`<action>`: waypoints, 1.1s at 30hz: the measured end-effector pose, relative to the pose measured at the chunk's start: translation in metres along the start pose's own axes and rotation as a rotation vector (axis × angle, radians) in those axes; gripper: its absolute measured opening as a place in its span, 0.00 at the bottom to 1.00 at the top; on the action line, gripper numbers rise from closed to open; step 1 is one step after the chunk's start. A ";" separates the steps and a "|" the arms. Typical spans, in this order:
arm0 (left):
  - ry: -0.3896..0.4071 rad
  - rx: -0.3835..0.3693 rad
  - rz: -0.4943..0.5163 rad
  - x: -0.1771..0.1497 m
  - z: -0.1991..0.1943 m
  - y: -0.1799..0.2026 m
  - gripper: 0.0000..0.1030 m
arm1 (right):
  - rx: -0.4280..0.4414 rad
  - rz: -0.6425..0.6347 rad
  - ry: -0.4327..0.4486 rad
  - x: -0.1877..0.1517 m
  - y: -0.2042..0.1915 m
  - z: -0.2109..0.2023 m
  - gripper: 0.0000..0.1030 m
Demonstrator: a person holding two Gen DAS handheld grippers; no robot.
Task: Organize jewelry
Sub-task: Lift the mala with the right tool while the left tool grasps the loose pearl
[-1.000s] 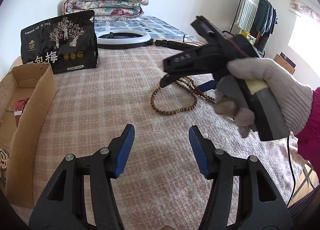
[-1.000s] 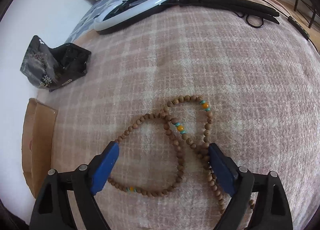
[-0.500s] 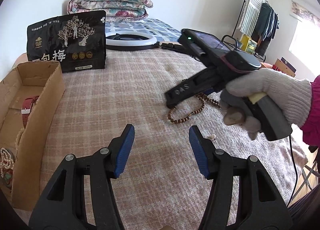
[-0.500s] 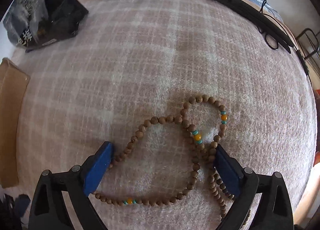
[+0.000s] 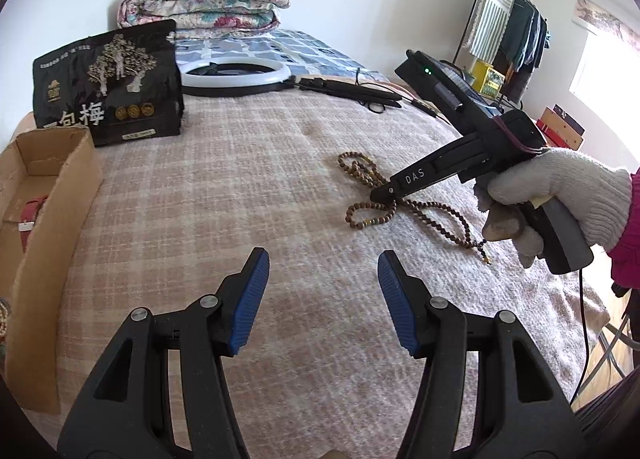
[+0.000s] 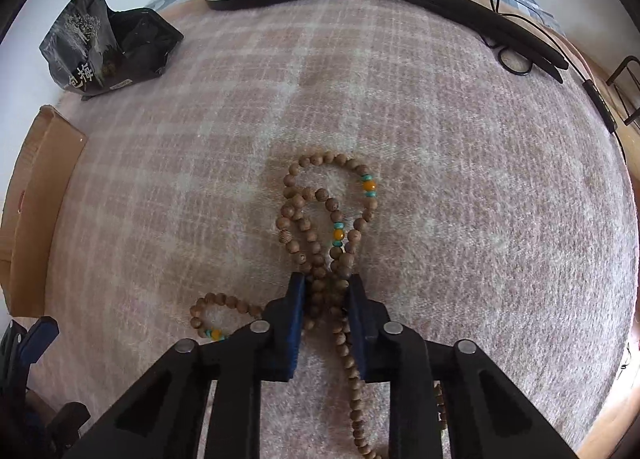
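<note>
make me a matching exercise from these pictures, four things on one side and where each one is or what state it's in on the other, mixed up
1. bead necklace
2. left hand-held gripper
3. ring light
4. red strap

A. inside the cardboard box
B. open, nothing between the pads
C. pinched by the right hand-held gripper
D. lying flat beyond the black pouch

Pairs: 1-C, 2-B, 3-D, 4-A

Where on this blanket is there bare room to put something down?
Bare blanket runs wide between the cardboard box and the wooden bead necklace, and up toward the black pouch and ring light. It is crowded where the right gripper pinches the beads.
</note>
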State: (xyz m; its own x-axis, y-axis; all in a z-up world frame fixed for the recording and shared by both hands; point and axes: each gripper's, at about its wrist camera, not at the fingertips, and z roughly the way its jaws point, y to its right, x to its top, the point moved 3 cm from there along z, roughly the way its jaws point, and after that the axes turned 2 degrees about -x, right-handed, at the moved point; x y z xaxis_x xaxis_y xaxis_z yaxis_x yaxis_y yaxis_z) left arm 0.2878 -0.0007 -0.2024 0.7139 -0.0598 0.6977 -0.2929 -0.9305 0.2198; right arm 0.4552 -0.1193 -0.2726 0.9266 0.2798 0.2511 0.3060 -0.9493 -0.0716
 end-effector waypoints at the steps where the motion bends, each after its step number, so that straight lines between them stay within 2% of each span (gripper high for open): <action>1: -0.007 -0.005 0.001 0.000 0.002 0.003 0.57 | -0.008 -0.008 0.008 -0.002 0.000 -0.001 0.11; 6: -0.041 -0.027 0.025 -0.003 0.017 0.021 0.57 | -0.012 0.001 0.057 -0.033 0.022 -0.016 0.10; 10: -0.070 -0.025 0.051 -0.006 0.033 0.032 0.57 | -0.012 0.024 0.099 -0.037 0.031 -0.022 0.09; 12: -0.082 -0.018 0.064 -0.007 0.040 0.037 0.57 | 0.013 0.053 0.112 -0.050 0.056 -0.029 0.09; 13: -0.089 -0.016 0.072 -0.006 0.045 0.038 0.57 | 0.006 0.057 0.117 -0.049 0.056 -0.029 0.05; 15: -0.097 -0.004 0.097 -0.007 0.052 0.043 0.57 | -0.029 0.050 0.126 -0.051 0.061 -0.029 0.03; 16: -0.100 0.003 0.110 -0.007 0.055 0.045 0.55 | -0.011 0.063 0.129 -0.055 0.066 -0.029 0.03; 17: -0.104 0.005 0.116 -0.008 0.058 0.046 0.46 | 0.014 0.083 0.135 -0.058 0.072 -0.029 0.03; 20: -0.140 0.022 0.127 -0.012 0.067 0.047 0.32 | 0.026 0.079 0.146 -0.061 0.076 -0.032 0.03; 25: -0.148 0.016 0.153 -0.014 0.072 0.052 0.31 | 0.046 0.088 0.161 -0.062 0.077 -0.029 0.04; 27: -0.155 0.017 0.168 -0.014 0.076 0.054 0.26 | 0.052 0.093 0.168 -0.062 0.077 -0.029 0.04; 31: -0.160 0.009 0.184 -0.015 0.080 0.058 0.09 | 0.056 0.095 0.176 -0.065 0.079 -0.031 0.04; 33: -0.155 0.011 0.192 -0.016 0.079 0.060 0.08 | 0.060 0.096 0.178 -0.064 0.076 -0.032 0.04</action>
State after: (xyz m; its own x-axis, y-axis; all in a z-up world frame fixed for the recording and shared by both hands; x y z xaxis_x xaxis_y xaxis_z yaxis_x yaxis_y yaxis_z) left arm 0.3093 -0.0838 -0.2543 0.7353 -0.2894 0.6128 -0.4258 -0.9008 0.0855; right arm 0.4118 -0.2137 -0.2633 0.9004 0.1538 0.4069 0.2356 -0.9587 -0.1591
